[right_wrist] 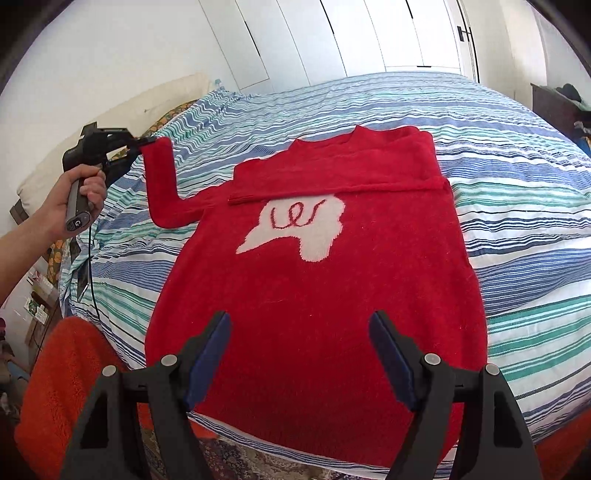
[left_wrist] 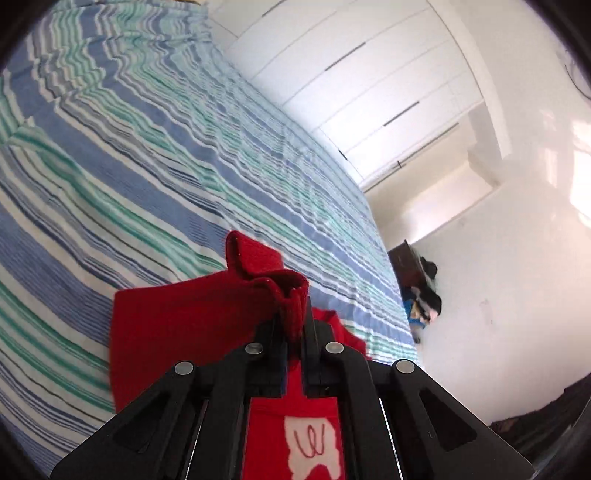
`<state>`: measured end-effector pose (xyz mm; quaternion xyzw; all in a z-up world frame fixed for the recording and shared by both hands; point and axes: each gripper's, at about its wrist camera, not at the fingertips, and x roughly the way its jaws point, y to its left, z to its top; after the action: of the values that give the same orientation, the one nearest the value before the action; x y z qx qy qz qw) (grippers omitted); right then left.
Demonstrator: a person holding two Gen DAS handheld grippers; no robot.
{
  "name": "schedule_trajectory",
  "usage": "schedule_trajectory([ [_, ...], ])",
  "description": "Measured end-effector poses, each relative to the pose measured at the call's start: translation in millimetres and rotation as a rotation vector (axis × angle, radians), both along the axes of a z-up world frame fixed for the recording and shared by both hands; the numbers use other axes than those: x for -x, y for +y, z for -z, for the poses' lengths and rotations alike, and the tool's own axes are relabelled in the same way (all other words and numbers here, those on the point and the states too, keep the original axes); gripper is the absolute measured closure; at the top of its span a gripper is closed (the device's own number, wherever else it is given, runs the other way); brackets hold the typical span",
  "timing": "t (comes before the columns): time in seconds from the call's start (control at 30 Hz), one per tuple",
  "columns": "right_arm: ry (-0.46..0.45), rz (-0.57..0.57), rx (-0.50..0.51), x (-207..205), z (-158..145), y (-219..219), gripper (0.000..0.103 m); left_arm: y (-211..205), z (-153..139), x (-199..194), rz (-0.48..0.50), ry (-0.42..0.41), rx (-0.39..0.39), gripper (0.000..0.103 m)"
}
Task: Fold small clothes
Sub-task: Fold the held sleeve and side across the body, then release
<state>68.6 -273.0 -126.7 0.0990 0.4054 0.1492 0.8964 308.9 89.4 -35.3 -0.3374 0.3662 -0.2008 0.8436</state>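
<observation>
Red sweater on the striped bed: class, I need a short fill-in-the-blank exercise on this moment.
1. The left gripper is shut on the sweater's ____.
2. The right gripper hovers ____ above the red sweater.
3. The other sleeve lies folded ____ the chest.

Missing words: sleeve; open; across

Spread flat on striped bedspread (right_wrist: 517, 229): red knitted sweater (right_wrist: 314, 295); its left sleeve (right_wrist: 162, 184) lifted by left gripper (right_wrist: 142, 142).

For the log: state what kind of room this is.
Most likely a home bedroom. A red sweater lies on a bed with a striped cover, a pillow leans at its head, and white wardrobe doors fill the far wall.
</observation>
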Motion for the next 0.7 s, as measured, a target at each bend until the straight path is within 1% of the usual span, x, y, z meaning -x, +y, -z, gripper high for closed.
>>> schedule_trajectory([
  [0.1,-0.011,0.003,-0.014,2.4,-2.3,-4.4,0.026,-72.0,-12.8,-20.9,0.128,-0.011,-0.032,0.101],
  [0.2,-0.013,0.014,-0.031,4.8,-2.4,-11.4,0.026,-131.4,-9.3,-27.9,0.206,-0.005,-0.086,0.101],
  [0.33,-0.011,0.036,-0.057,8.0,-1.3,-22.9,0.026,-190.8,11.1,-26.1,0.248,0.035,-0.114,0.101],
  [0.4,-0.010,0.050,-0.069,8.1,-0.7,-29.6,0.026,-214.4,26.0,-21.6,0.260,0.060,-0.133,0.101],
  [0.43,-0.009,0.058,-0.074,8.1,-0.2,-33.2,0.026,-226.1,33.4,-19.6,0.266,0.071,-0.158,0.100],
  [0.47,-0.008,0.066,-0.080,7.9,0.3,-36.6,0.026,-236.0,41.0,-17.8,0.268,0.083,-0.202,0.100],
  [0.5,-0.005,0.076,-0.085,7.4,1.0,-39.7,0.026,-245.2,52.0,-18.6,0.271,0.108,-0.256,0.094],
  [0.53,-0.001,0.086,-0.090,6.7,1.9,-42.6,0.026,-253.3,64.9,-19.4,0.290,0.143,-0.297,0.082],
  [0.57,0.004,0.095,-0.095,5.8,2.7,-44.9,0.026,-259.5,76.5,-17.1,0.315,0.185,-0.328,0.049],
  [0.6,0.008,0.103,-0.098,5.0,3.7,-47.0,0.026,-264.3,84.8,-11.1,0.326,0.211,-0.362,0.032],
  [0.63,0.012,0.111,-0.099,4.1,4.5,-48.6,0.026,-267.0,88.1,-2.4,0.336,0.211,-0.380,0.032],
  [0.67,0.013,0.117,-0.099,3.5,5.3,-49.8,0.026,-267.9,87.4,11.0,0.359,0.203,-0.367,0.032],
  [0.7,0.014,0.121,-0.101,2.8,5.8,-50.4,0.026,-262.9,85.5,20.6,0.377,0.200,-0.336,0.031],
])
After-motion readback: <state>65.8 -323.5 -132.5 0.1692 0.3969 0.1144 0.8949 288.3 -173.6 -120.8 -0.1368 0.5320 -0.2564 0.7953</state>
